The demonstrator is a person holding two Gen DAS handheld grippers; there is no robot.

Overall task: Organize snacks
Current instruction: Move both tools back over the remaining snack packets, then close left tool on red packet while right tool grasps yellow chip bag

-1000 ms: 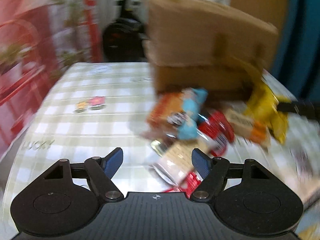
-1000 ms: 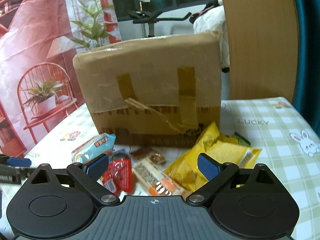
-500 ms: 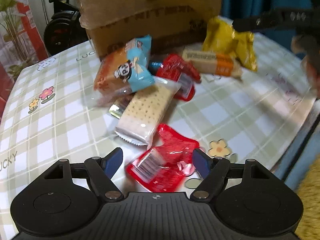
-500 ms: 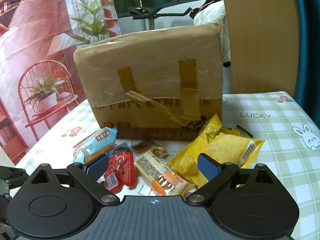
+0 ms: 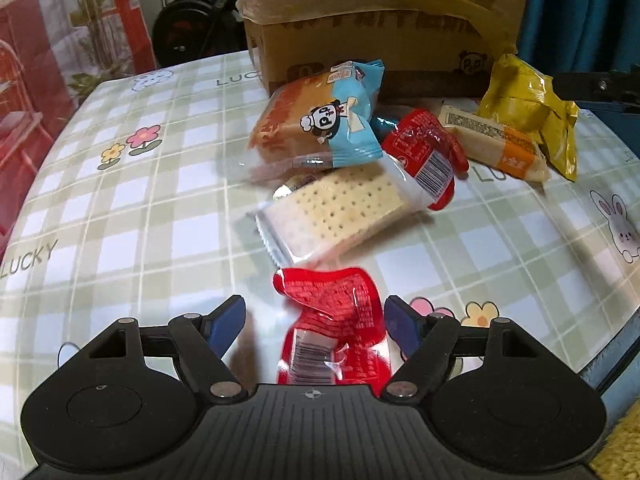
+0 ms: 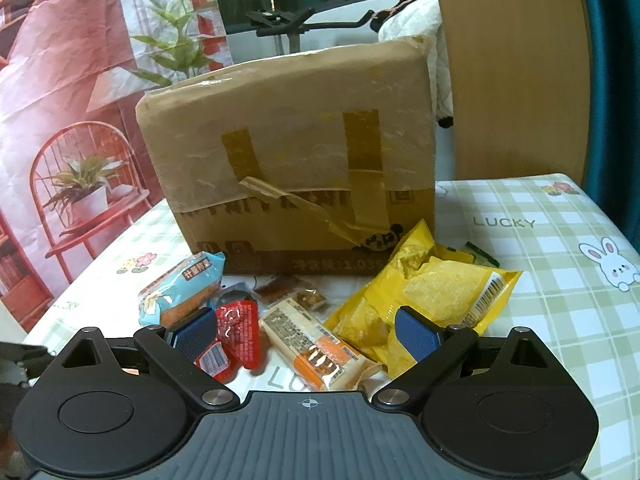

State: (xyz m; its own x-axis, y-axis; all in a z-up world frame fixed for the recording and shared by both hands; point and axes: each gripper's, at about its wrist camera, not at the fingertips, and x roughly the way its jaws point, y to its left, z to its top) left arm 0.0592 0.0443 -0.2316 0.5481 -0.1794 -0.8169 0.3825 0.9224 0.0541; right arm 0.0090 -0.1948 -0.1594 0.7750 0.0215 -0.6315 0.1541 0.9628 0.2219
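Note:
Snacks lie in a pile on the checked tablecloth (image 5: pixel 132 216) in front of a taped cardboard box (image 6: pixel 288 152). In the left wrist view my open left gripper (image 5: pixel 316 326) straddles a red packet (image 5: pixel 332 328) without touching it. Beyond lie a clear cracker pack (image 5: pixel 336 212), a blue and orange cake pack (image 5: pixel 320 120), a second red packet (image 5: pixel 428 156), a beige and orange bar (image 5: pixel 496 144) and a yellow bag (image 5: pixel 532 108). My open right gripper (image 6: pixel 306 334) hovers over the beige and orange bar (image 6: pixel 312 344), between the red packet (image 6: pixel 236 332) and the yellow bag (image 6: pixel 440 296).
The table's right edge (image 5: pixel 616 344) runs close to the left gripper. Small brown sweets (image 6: pixel 296 292) lie by the box's foot. A wooden panel (image 6: pixel 512 68) stands behind the box, with an exercise bike (image 6: pixel 288 24) and a red printed backdrop (image 6: pixel 60 120) beyond.
My left gripper swung from the far side of the table round to the pile and closed in on the near red packet. My right gripper drew slightly nearer the bar and the box.

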